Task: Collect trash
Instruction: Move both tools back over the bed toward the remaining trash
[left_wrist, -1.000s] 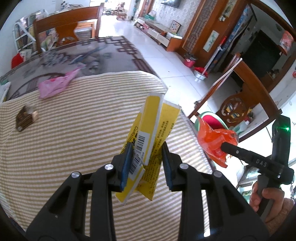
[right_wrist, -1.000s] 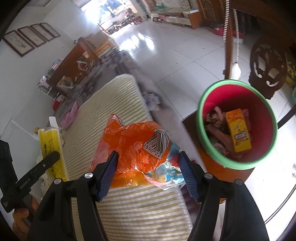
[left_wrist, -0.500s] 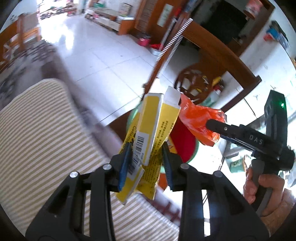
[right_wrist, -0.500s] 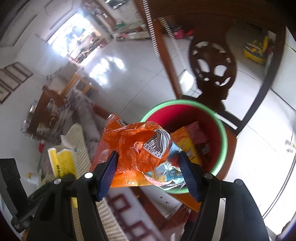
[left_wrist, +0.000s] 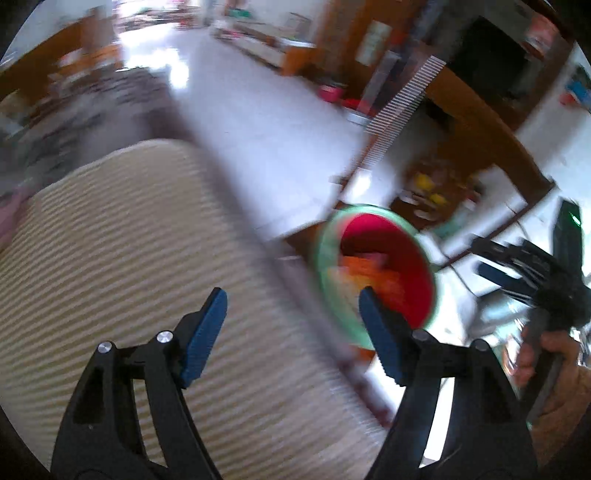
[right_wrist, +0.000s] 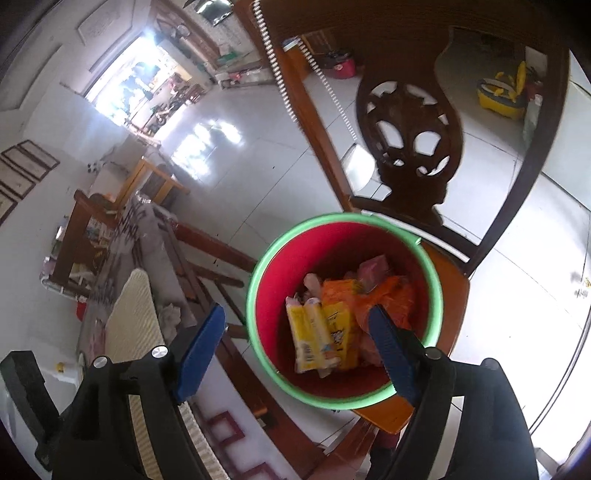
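A red bin with a green rim (right_wrist: 345, 218) stands on a wooden chair seat. Inside it lie the yellow packets (right_wrist: 314, 334) and the orange wrapper (right_wrist: 395, 295) among other trash. My right gripper (right_wrist: 295, 330) hangs right above the bin, its jaws opening with nothing between them. In the blurred left wrist view my left gripper (left_wrist: 291, 314) is over the edge of the striped table (left_wrist: 110, 258), its jaws also opening and empty. The bin (left_wrist: 325, 236) lies to its right, and beyond that shows the other gripper (left_wrist: 517, 269) in a hand.
A carved wooden chair back (right_wrist: 410, 136) rises behind the bin. A long dark table (right_wrist: 122, 236) and shelves run off to the left. A white crumpled wad (right_wrist: 171, 314) lies near the striped table's end. White tiled floor (right_wrist: 240, 173) spreads beyond.
Both grippers swung from the striped table to the bin and let go. The yellow packets and the orange wrapper have dropped into the bin, and both pairs of jaws stand wide.
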